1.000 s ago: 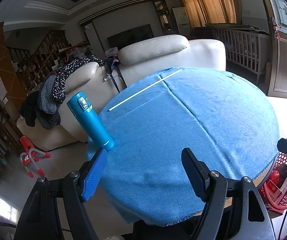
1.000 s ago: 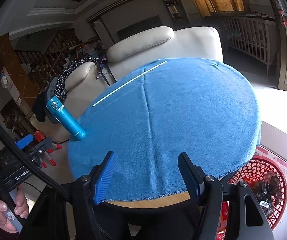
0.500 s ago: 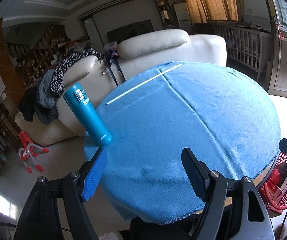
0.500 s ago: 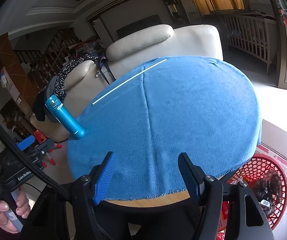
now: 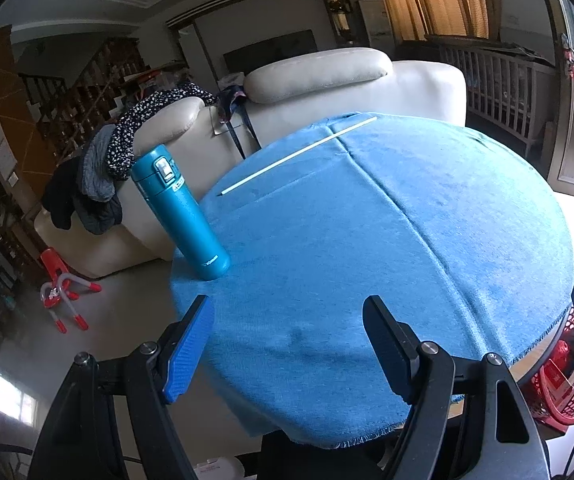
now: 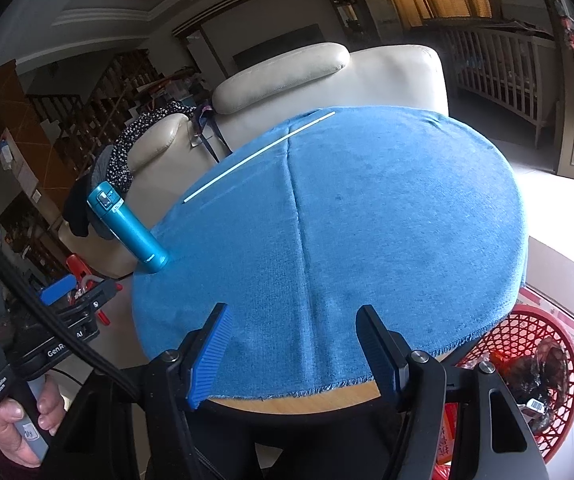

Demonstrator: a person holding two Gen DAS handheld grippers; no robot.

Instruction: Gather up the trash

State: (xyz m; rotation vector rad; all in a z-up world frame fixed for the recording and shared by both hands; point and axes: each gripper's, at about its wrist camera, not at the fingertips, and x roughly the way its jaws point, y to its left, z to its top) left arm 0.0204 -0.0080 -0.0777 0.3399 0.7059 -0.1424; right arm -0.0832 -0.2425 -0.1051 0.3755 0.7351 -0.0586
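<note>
White and thin, the straw (image 5: 298, 156) looked light and bendy; I'd pinch mid-length. Both grippers (image 5: 287, 344) (image 6: 293, 348) stood wide, empty.

Matt cloth, glossy metal, plastic mesh

Fuzzy blue cloth (image 5: 427, 240), matt and slightly napped, frayed at the hem, over a smooth pale wooden table edge (image 6: 287, 402). Teal flask (image 5: 181, 212) in satin metallic finish. Smooth cream leather-look sofa (image 5: 359, 92). Red plastic lattice basket (image 6: 567, 360) holding crinkled glossy wrappers (image 6: 543, 368). Ribbed blue pads (image 6: 211, 354) on matt black plastic.
</note>
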